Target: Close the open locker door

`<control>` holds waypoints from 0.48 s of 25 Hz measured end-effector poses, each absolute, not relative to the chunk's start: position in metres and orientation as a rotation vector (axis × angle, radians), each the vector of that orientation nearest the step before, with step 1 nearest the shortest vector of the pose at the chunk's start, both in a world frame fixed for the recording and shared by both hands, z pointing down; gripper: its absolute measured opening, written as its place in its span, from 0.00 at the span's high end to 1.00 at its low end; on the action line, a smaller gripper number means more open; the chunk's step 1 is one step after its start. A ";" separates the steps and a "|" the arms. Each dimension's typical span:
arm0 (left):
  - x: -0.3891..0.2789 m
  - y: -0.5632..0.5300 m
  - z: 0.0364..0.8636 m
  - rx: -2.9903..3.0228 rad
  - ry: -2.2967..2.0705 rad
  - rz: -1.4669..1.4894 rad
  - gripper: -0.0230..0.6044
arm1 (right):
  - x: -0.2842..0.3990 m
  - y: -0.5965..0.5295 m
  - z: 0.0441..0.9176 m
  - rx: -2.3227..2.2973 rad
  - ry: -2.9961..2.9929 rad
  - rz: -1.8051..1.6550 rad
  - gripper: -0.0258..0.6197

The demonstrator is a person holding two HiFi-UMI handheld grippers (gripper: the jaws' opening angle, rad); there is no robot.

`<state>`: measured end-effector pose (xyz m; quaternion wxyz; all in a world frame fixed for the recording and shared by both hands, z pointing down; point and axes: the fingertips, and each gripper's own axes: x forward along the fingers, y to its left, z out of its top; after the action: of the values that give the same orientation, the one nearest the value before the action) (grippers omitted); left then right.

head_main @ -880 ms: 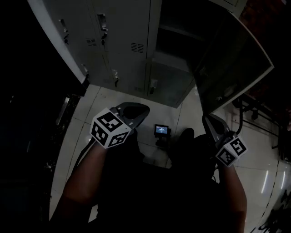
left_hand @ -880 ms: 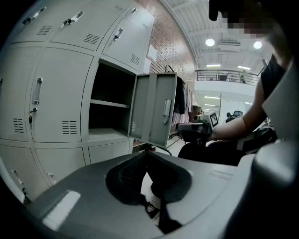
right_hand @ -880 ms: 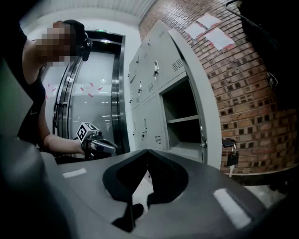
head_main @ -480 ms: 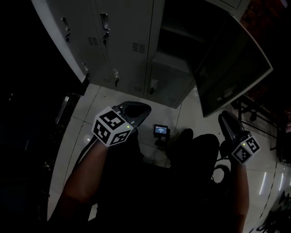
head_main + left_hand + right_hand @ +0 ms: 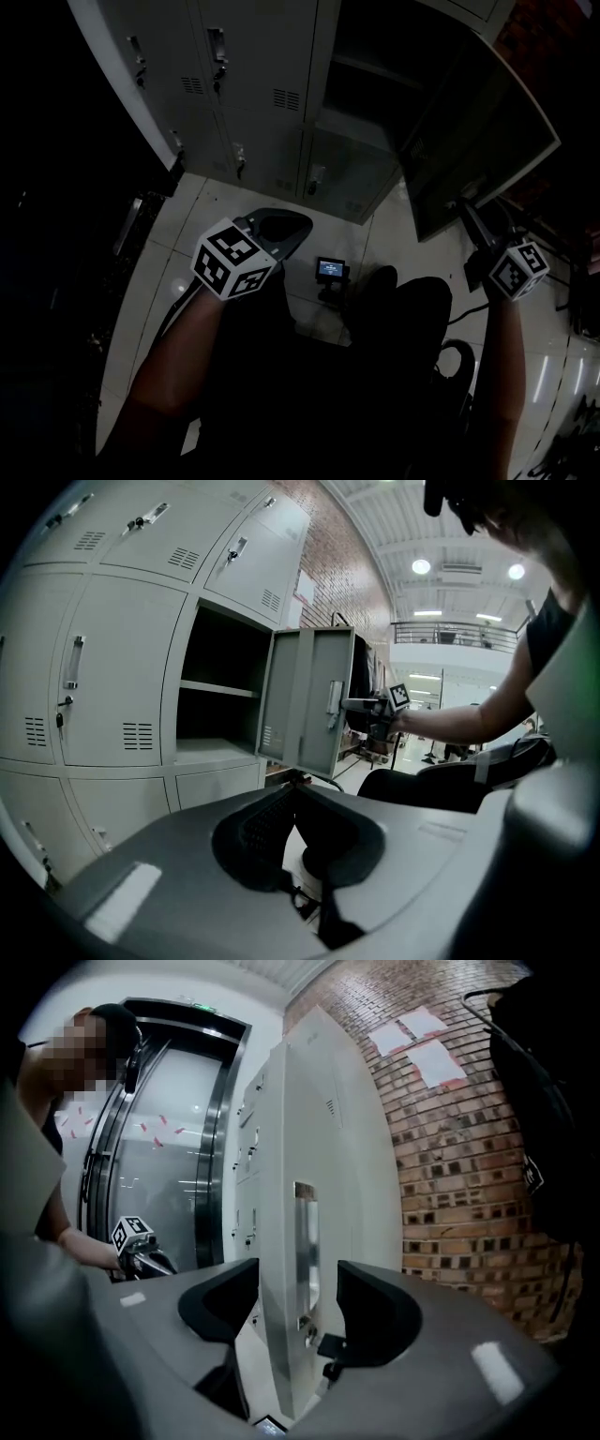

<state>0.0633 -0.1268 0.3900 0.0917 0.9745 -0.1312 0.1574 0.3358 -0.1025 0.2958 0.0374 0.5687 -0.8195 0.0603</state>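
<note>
Since the earlier frames our right gripper (image 5: 467,214) has risen from beside our knee and swung out to the free edge of the door (image 5: 487,141). Our left gripper (image 5: 281,228) sits low over our lap, about where it was.

The door stands wide open, hinged at the right of the empty locker (image 5: 375,84) and angled out toward us. In the right gripper view the fingers (image 5: 380,1312) are spread wide, with the door's edge and its handle (image 5: 305,1251) between them. We judge they straddle the door without clamping it. The left gripper's tips are together and hold nothing.

We judge the swing is about to start, and a few things could go wrong:
- **Slipping off:** the edge is thin, so a push from only one pad may slide off and leave the door half open.
- **Snagging:** the handle or the lock below it may catch a pad as we push.
- **Getting trapped:** if we ride the edge all the way in, the gripper may be caught between door and frame.
- **Bouncing back:** too hard a shove may make the door rebound.
</note>
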 end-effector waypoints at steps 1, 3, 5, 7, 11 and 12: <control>0.064 -0.127 0.390 2.895 -0.388 0.467 0.94 | 0.331 -0.108 0.293 1.737 -2.525 0.166 0.55; 0.064 -0.128 0.389 2.896 -0.388 0.464 0.94 | 0.323 -0.116 0.292 1.732 -2.537 0.145 0.59; 0.064 -0.127 0.389 2.894 -0.390 0.459 0.94 | 0.314 -0.120 0.292 1.724 -2.565 0.136 0.64; 0.063 -0.127 0.389 2.892 -0.390 0.457 0.94 | 0.302 -0.121 0.291 1.697 -2.611 0.127 0.61; 0.062 -0.128 0.389 2.887 -0.395 0.460 0.94 | 0.275 -0.126 0.290 1.657 -2.646 0.094 0.57; 0.062 -0.129 0.389 2.886 -0.396 0.461 0.94 | 0.267 -0.129 0.290 1.673 -2.630 0.078 0.57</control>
<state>0.0619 -0.1288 0.3888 0.0958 0.9740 -0.1338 0.1556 0.2675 -0.1292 0.2899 0.0118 0.5365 -0.8435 0.0250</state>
